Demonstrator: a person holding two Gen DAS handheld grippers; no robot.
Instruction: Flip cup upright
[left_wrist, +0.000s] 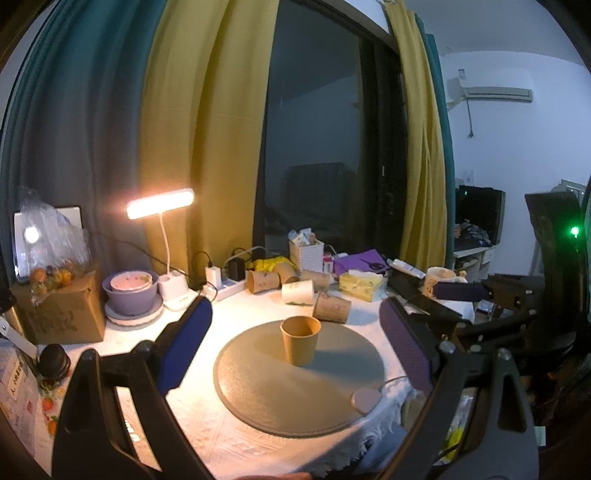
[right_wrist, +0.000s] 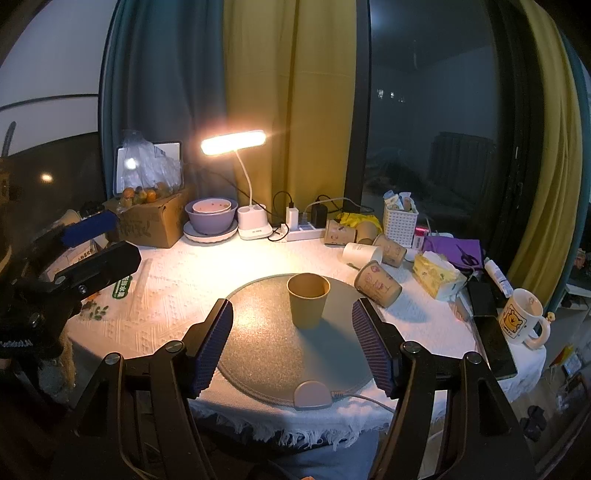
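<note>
A brown paper cup (left_wrist: 300, 345) stands upright, mouth up, on a round grey mat (left_wrist: 258, 384); it also shows in the right wrist view (right_wrist: 308, 301) on the mat (right_wrist: 266, 350). My left gripper (left_wrist: 295, 321) is open and empty, its blue-padded fingers held back from the cup on either side. My right gripper (right_wrist: 291, 325) is open and empty, just short of the cup. The left gripper also shows at the left edge of the right wrist view (right_wrist: 99, 243).
Several paper cups (right_wrist: 376, 282) lie on their sides behind the mat. A lit desk lamp (right_wrist: 232, 142), purple bowls (right_wrist: 210, 216), a cardboard box (right_wrist: 151, 221), a power strip (right_wrist: 301, 230), a tissue pack (right_wrist: 436, 275), a white mug (right_wrist: 521, 317) and a phone (right_wrist: 493, 347) crowd the table.
</note>
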